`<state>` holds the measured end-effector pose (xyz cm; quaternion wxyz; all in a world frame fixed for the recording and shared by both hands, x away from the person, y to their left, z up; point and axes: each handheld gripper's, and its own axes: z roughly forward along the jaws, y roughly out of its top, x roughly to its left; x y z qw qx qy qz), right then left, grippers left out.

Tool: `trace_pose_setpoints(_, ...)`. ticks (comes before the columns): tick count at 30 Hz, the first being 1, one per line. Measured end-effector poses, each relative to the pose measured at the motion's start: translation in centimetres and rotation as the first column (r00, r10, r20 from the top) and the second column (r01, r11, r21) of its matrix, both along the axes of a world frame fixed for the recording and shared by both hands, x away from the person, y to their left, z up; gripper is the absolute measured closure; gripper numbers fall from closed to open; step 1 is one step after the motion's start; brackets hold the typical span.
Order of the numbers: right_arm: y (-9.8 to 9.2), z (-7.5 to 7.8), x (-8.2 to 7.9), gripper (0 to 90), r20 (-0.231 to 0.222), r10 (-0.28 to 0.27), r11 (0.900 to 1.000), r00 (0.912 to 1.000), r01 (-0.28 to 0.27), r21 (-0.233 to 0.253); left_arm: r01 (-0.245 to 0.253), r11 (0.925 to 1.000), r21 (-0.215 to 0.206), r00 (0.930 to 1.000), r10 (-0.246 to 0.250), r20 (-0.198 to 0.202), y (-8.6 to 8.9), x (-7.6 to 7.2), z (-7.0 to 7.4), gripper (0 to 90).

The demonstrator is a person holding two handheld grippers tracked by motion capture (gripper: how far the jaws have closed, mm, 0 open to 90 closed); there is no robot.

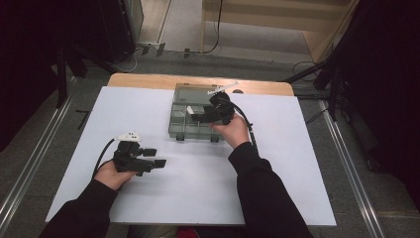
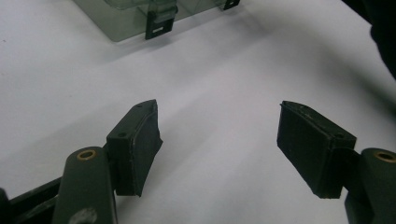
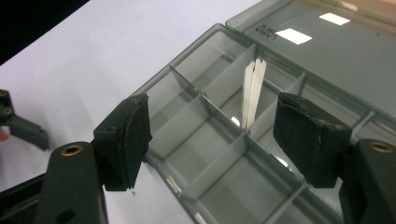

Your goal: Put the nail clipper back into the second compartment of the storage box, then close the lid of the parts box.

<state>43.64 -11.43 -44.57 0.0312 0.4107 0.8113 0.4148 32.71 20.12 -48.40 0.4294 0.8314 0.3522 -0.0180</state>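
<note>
1. Over the table's far middle, at about twelve o'clock on the white sheet, sits the organiser box, a smoky clear case with its lid laid back flat beyond it.
2. The right gripper hovers right over the box's compartments, its jaws spread wide with nothing between them. From the right gripper view the dividers run straight under the gap.
3. And there's the interest: a pair of white tweezers stands tilted in a compartment, just beyond the gripper's reach line, at about one o'clock from the near jaw. It is untouched, as far as I can tell.
4. The other compartments that show look bare; I can't see into all of them.
5. Down at eight o'clock on the sheet, the left gripper waits well apart from the box, jaws released and wide, nothing but white surface between them. The box's front latches show far ahead of it.
6. My read on progress: the box is open, so that step looks done. The pick itself is not yet made, so everything with the tweezers is still to come. Early going, I'd judge.
</note>
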Motion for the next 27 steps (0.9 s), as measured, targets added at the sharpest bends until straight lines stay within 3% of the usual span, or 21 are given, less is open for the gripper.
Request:
trace_pose_setpoints(16, -3.6, -0.5, -1.3, 29.1, -0.032, -0.081, 0.997, 0.9962, 0.081, 0.009, -0.034, 0.9985, -0.042, 0.9993, 0.033, -0.019, -0.3, 2.5, 0.7, 29.2)
trace_pose_setpoints(19, -4.1, -0.7, -1.3, 29.3, -0.037, -0.085, 0.996, 0.9956, 0.086, 0.011, -0.029, 0.9995, -0.009, 0.9995, 0.029, -0.011, -0.7, 2.8, 1.0, 29.3)
trace_pose_setpoints(27, -5.6, -0.6, -1.2, 30.0, -0.045, -0.103, 0.994, 0.9937, 0.104, 0.021, -0.034, 0.9993, -0.014, 0.9993, 0.034, -0.016, -1.9, 4.8, 1.8, 29.4)
